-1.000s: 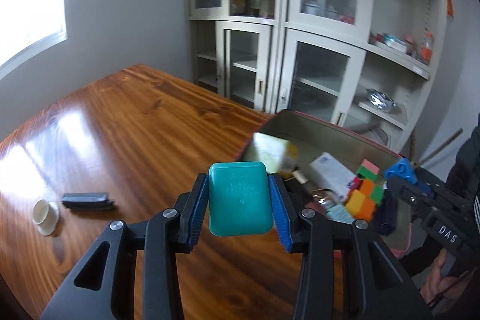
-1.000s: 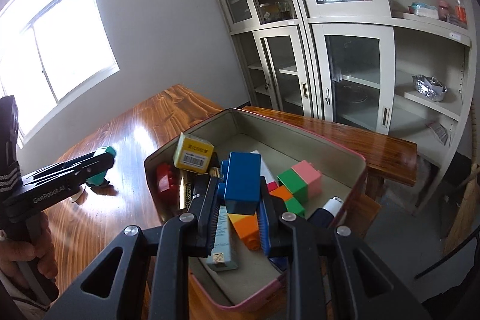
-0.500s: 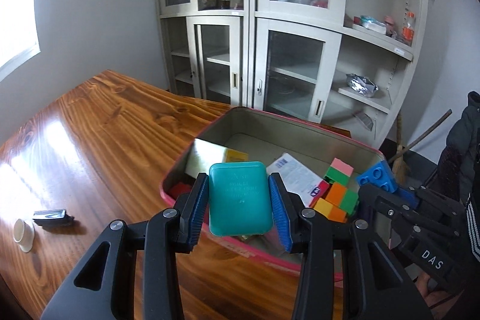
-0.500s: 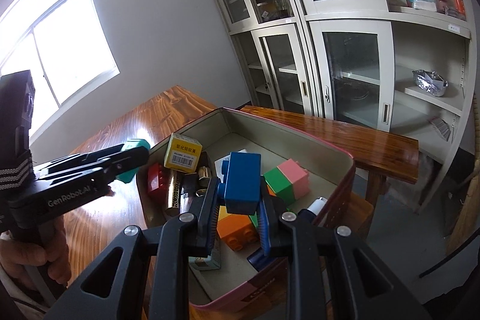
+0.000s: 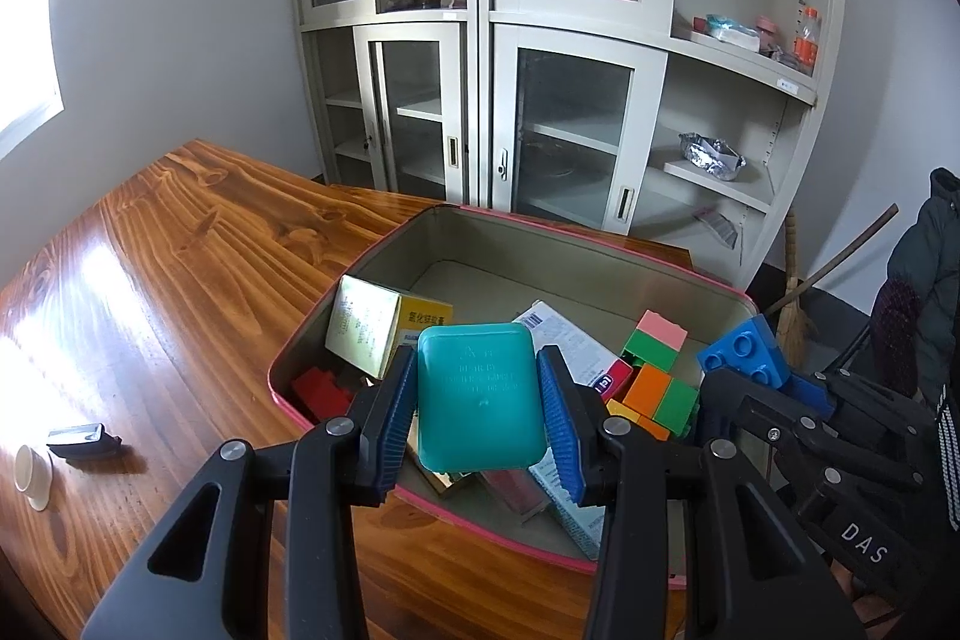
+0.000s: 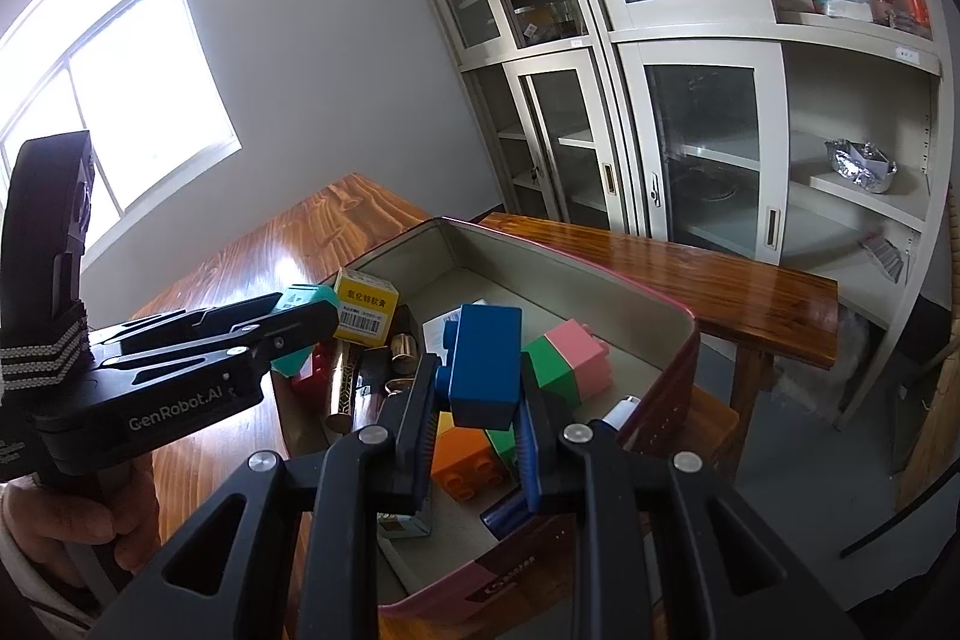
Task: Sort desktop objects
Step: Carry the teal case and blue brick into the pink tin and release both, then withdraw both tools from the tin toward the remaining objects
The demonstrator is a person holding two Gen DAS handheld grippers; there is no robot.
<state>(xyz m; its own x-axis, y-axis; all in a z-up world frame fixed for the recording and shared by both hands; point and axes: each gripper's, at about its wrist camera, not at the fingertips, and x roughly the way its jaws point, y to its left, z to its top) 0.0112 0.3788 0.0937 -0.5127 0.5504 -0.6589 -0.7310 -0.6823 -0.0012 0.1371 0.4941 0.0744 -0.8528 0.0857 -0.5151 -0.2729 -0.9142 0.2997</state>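
Left gripper (image 5: 478,403): jaws set moderately apart, clamped on the two side edges of a teal rounded-rectangular plastic case (image 5: 478,396), flat face toward the camera. Just beyond and below the jaws sits the pink-rimmed rectangular metal tin (image 5: 600,244) on the glossy wooden table (image 5: 180,244).

Right gripper (image 6: 478,403): jaws narrow, pinching a blue plastic building brick (image 6: 485,367) upright. Directly under these jaws, inside the tin, lie an orange brick (image 6: 468,454) and a green-and-pink brick stack (image 6: 570,361); left of them, a yellow cardboard carton (image 6: 366,307).
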